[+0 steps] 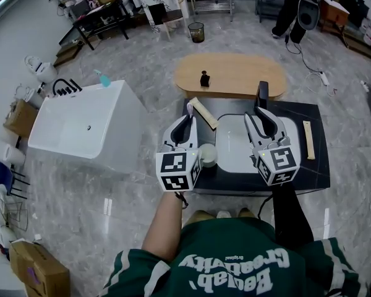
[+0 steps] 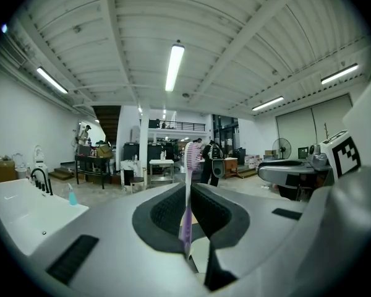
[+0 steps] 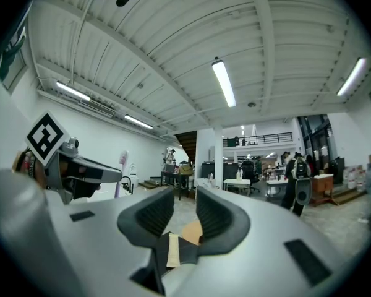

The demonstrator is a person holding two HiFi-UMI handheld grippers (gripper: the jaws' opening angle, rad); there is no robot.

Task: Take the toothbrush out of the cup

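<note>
Two grippers up | my left gripper (image 2: 187, 197) pinched the toothbrush (image 2: 189, 166), axis 6-to-12, bristles at 12 | cup (image 1: 208, 155) sat at its 5 o'clock | right gripper (image 3: 184, 212) spread, empty

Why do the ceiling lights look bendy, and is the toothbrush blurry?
Left gripper view: wide lens bends the ceiling, corners black, toothbrush handle slightly blurred up close. Right gripper view: same bend, ceiling lamp glares white. Head view: floor curves toward the edges.
</note>
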